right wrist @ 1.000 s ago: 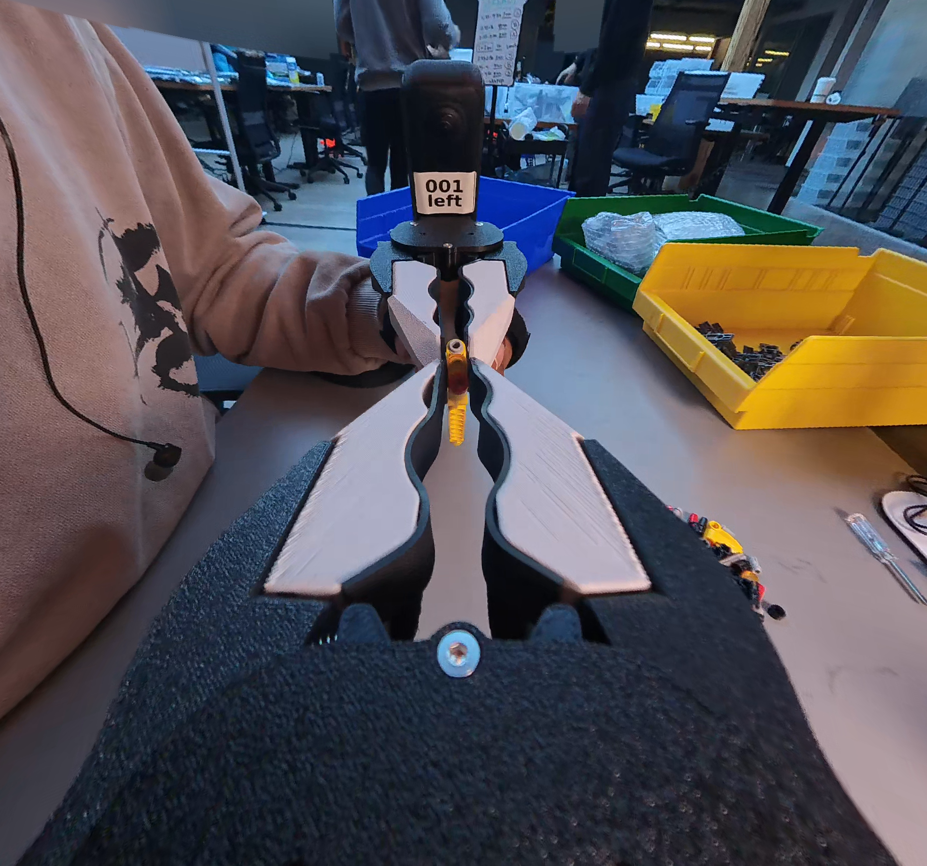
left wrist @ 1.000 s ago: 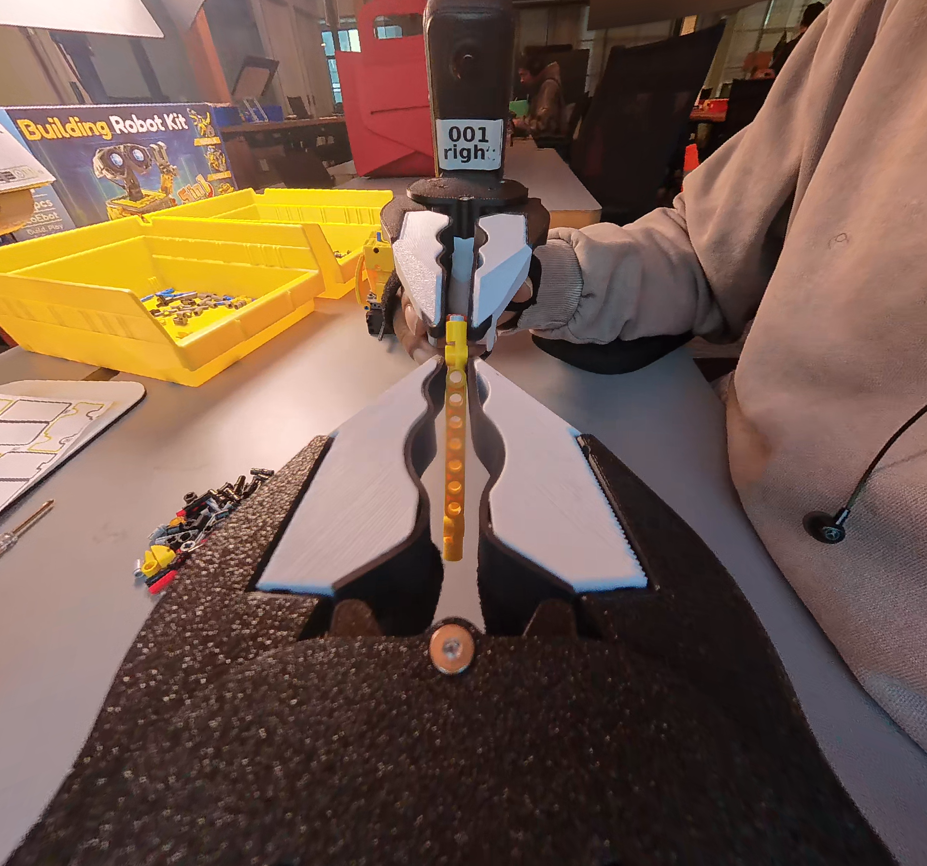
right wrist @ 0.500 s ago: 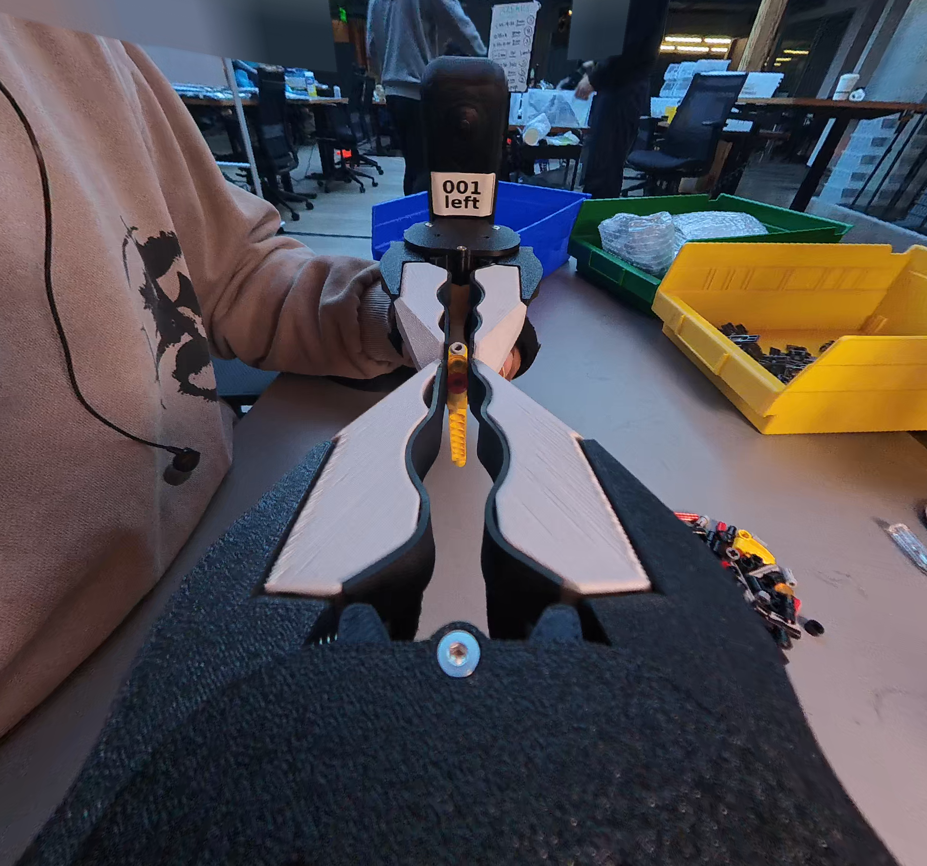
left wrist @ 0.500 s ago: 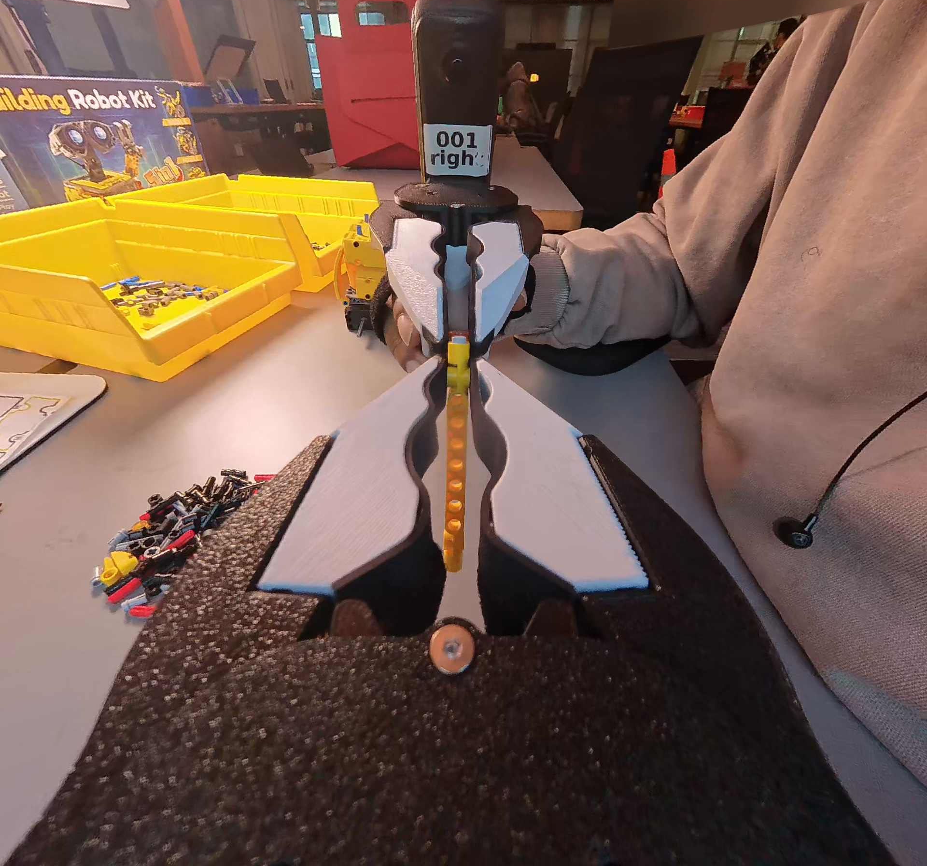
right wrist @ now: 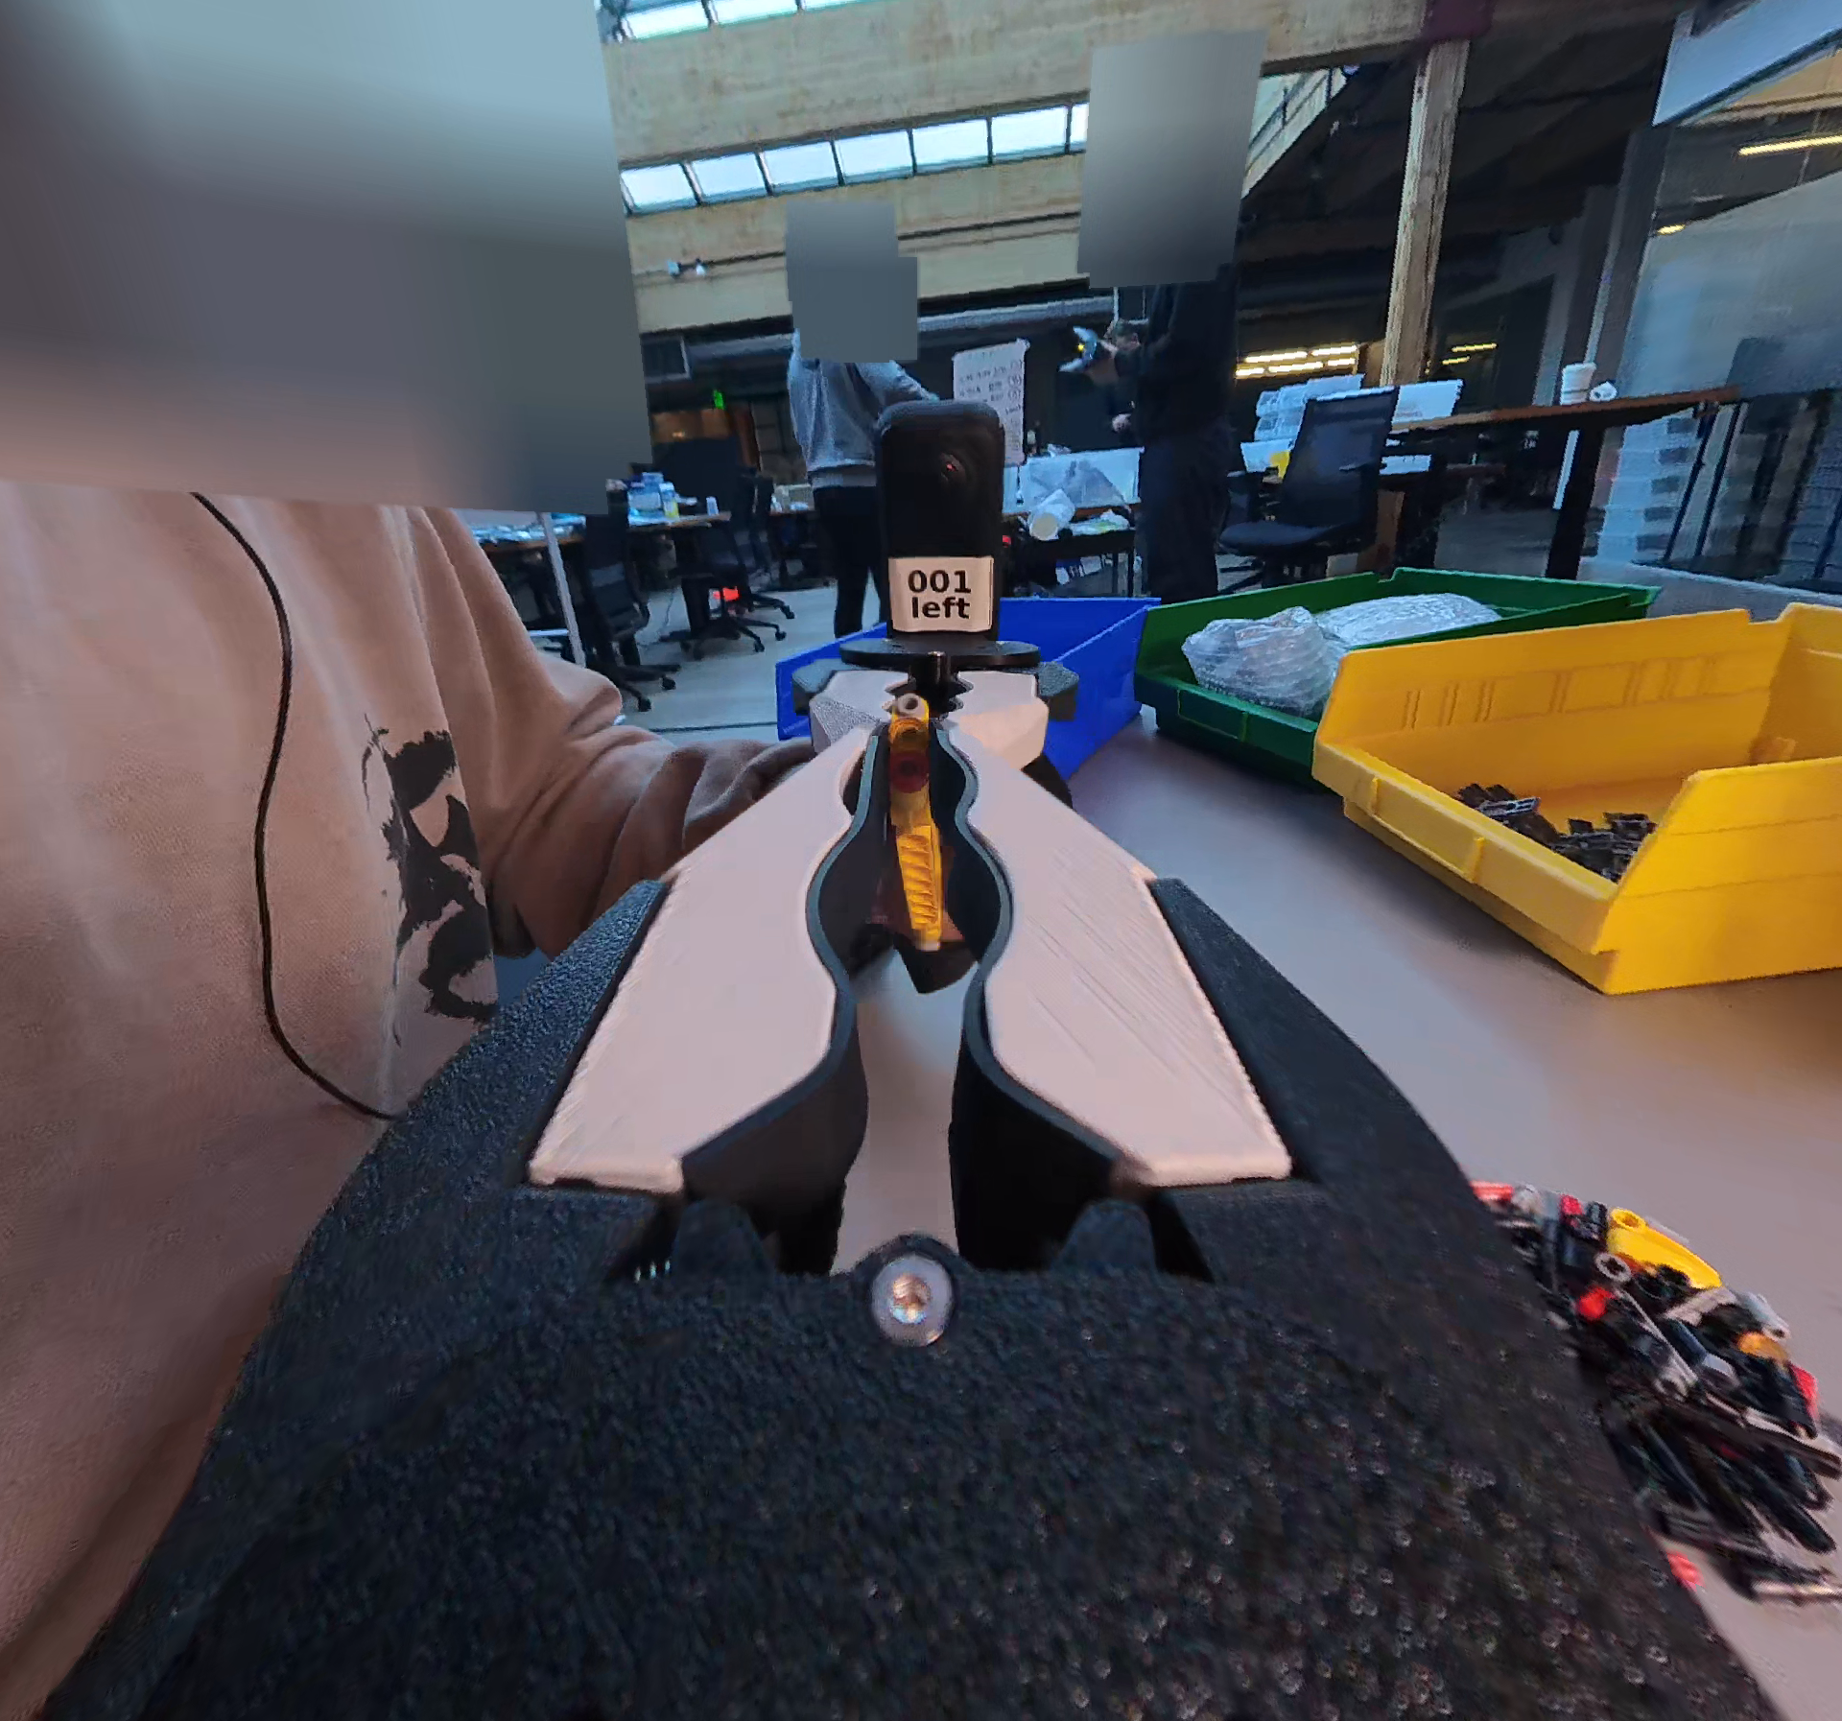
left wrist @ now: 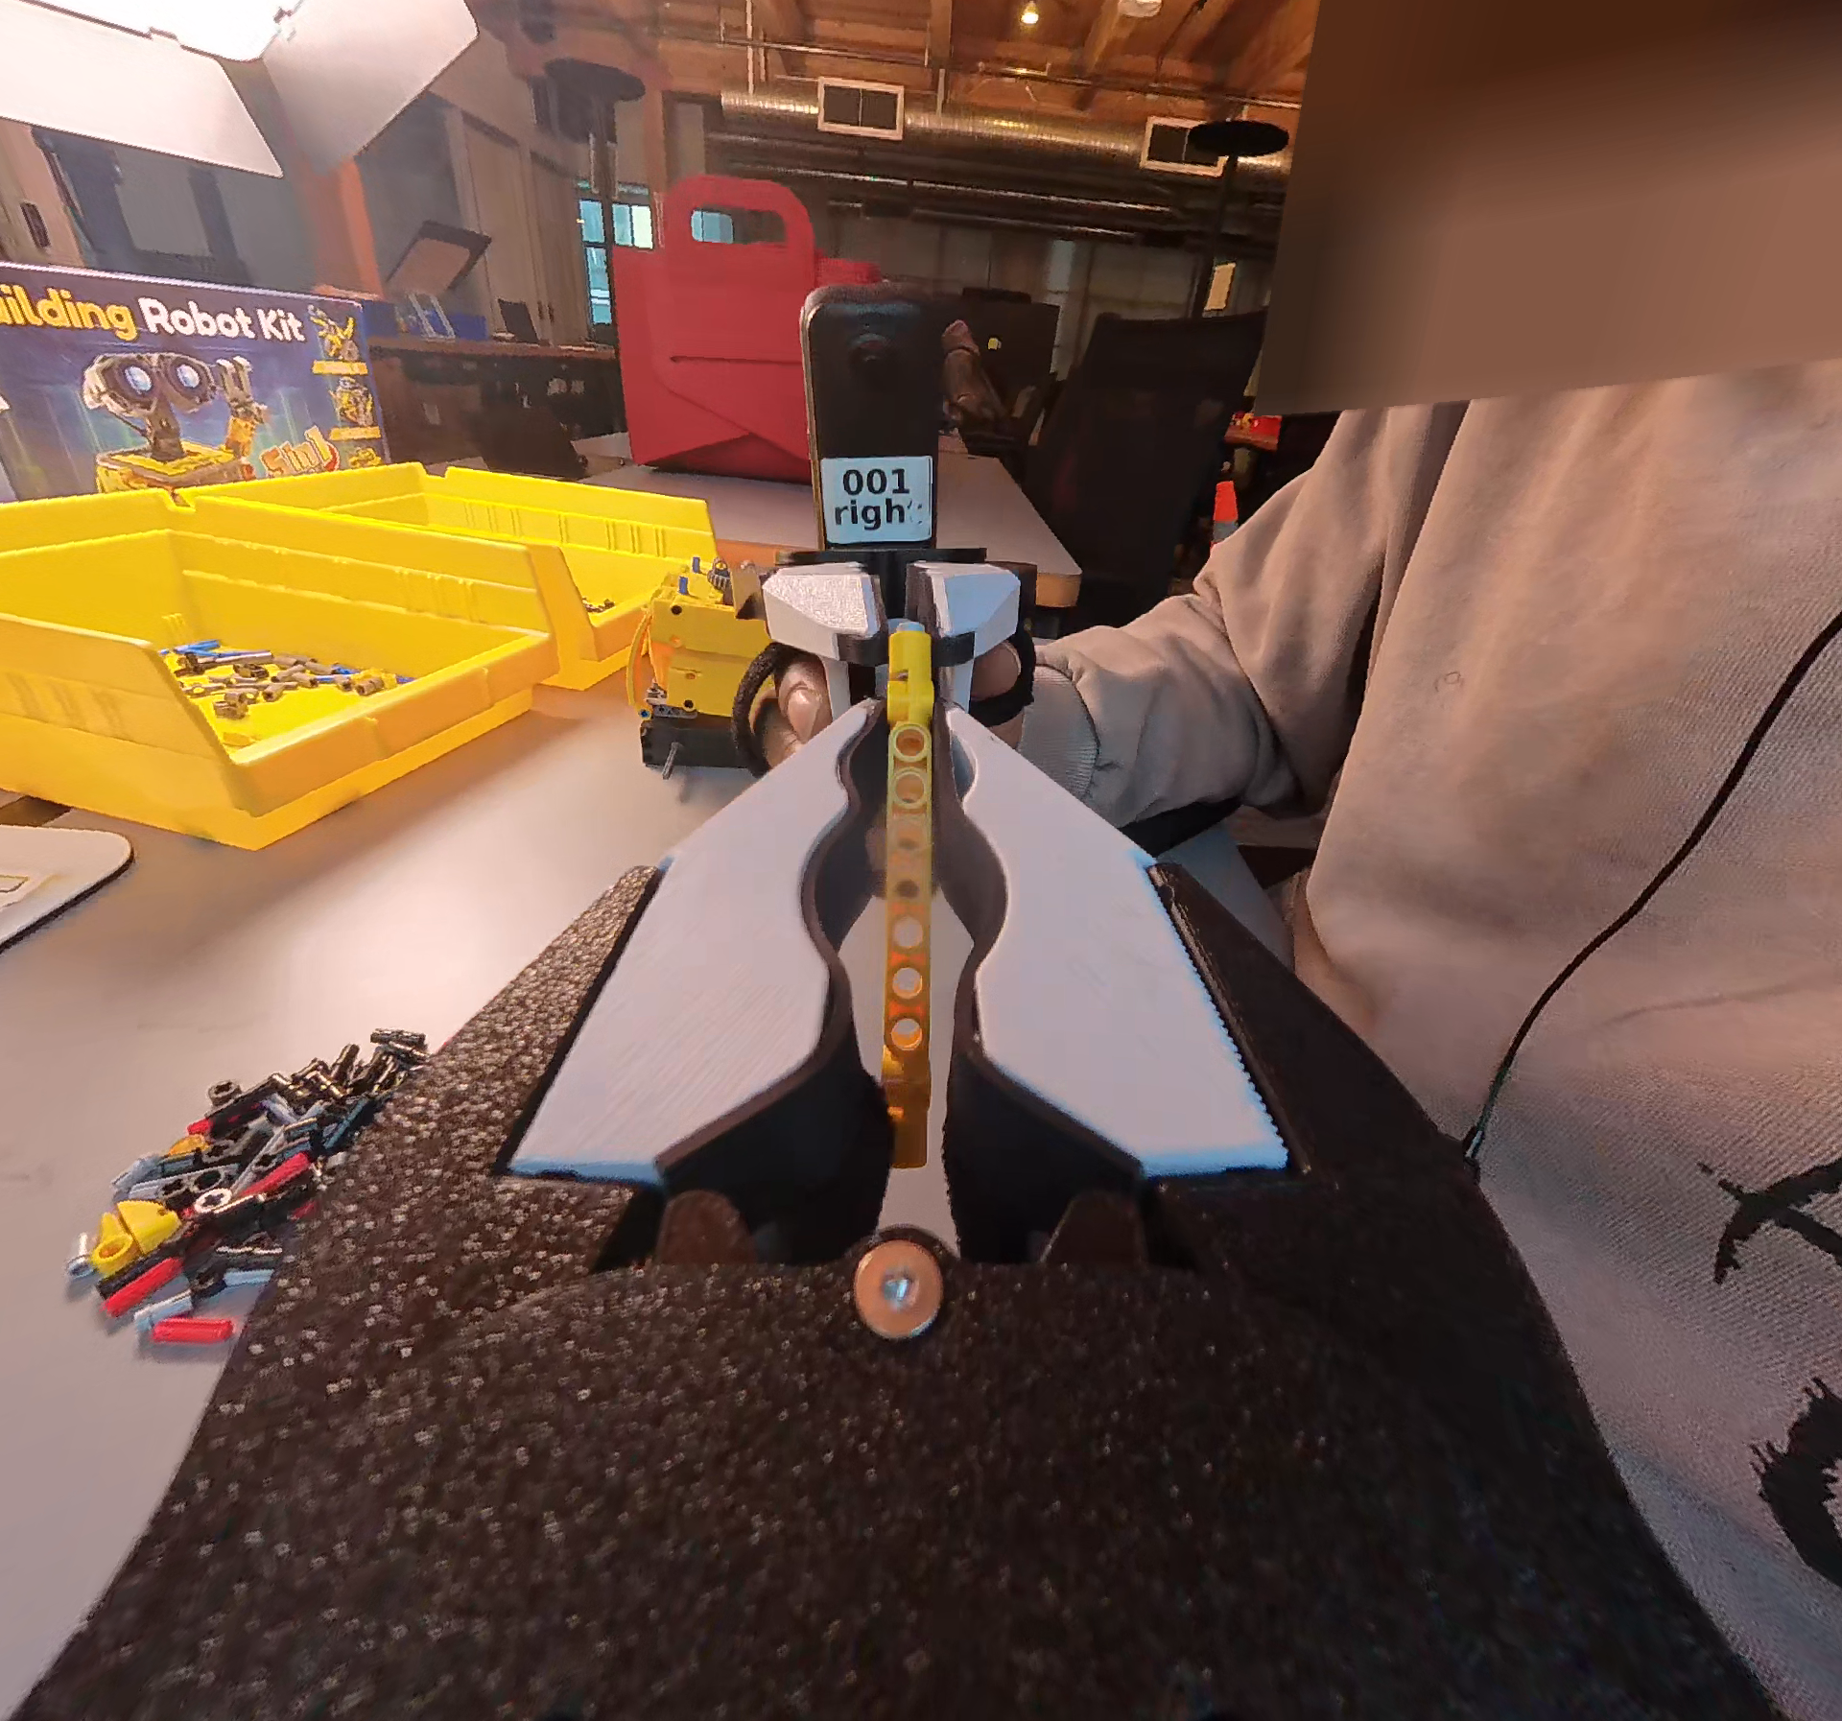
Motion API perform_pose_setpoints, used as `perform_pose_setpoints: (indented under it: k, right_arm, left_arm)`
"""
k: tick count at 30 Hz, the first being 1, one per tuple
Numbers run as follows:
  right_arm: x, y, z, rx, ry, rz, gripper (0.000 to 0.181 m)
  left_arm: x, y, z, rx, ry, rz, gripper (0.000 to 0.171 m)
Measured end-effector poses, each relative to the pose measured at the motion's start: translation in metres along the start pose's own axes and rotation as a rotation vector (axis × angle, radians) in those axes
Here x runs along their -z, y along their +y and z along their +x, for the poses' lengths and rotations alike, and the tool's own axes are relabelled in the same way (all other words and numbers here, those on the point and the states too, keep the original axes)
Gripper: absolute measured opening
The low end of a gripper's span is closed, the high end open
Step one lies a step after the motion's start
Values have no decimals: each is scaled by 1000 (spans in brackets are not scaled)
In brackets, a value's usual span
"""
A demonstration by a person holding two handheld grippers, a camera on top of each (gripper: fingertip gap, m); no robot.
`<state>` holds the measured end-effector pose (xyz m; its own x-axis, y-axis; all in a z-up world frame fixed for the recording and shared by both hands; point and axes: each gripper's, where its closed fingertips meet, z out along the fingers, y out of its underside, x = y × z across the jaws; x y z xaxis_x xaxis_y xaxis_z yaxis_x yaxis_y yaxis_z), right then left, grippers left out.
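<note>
My left gripper (left wrist: 909,716) is shut on a long yellow beam with holes (left wrist: 907,926) that lies along the gap between its fingers. My right gripper (right wrist: 909,726) is shut on a short yellow toothed piece (right wrist: 917,861) that carries a red pin (right wrist: 907,769) and a pale pin at its far end. The two grippers face each other tip to tip above the grey table (left wrist: 349,926). In the left wrist view the right gripper (left wrist: 897,637) holds its yellow piece (left wrist: 909,676) against the beam's far end. The left gripper also shows in the right wrist view (right wrist: 932,706).
Yellow bins (left wrist: 299,676), a kit box (left wrist: 179,377), a part-built yellow model (left wrist: 688,667) and a pile of small parts (left wrist: 229,1175) lie to the left. Blue (right wrist: 1086,657), green (right wrist: 1395,617) and yellow (right wrist: 1595,776) bins stand to the right. A person's sleeves flank both grippers. The tips of both grippers are at nearly the same place.
Both grippers have tilted upward and stayed tip to tip, so more ceiling shows. Each keeps hold of its yellow piece, and the piece in the right gripper now meets the beam's end.
</note>
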<state>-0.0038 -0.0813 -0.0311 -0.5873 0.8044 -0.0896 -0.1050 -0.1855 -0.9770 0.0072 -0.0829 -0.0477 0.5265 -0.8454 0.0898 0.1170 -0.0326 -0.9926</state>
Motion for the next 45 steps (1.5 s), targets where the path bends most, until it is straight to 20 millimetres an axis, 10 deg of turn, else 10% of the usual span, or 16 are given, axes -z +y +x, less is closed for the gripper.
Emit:
perform_pose_setpoints:
  k: [8,11,14,20,26,45]
  right_arm:
    - [-5,-18,6,-91,0,107,6]
    - [69,-109,39,-117,110,486,5]
    - [38,-65,19,20,132,197,6]
    - [45,62,98,99,383,-412,7]
    - [58,131,130,201,497,-781,7]
    - [59,69,114,123,453,-445,19]
  left_arm:
    - [5,-15,-5,56,-1,85,5]
    - [27,-11,-23,111,-68,104,6]
    - [20,-22,-29,110,-63,147,6]
    - [16,10,-41,130,-143,33,7]
    - [21,0,-38,105,-144,62,6]
    - [29,3,-50,107,-207,62,7]
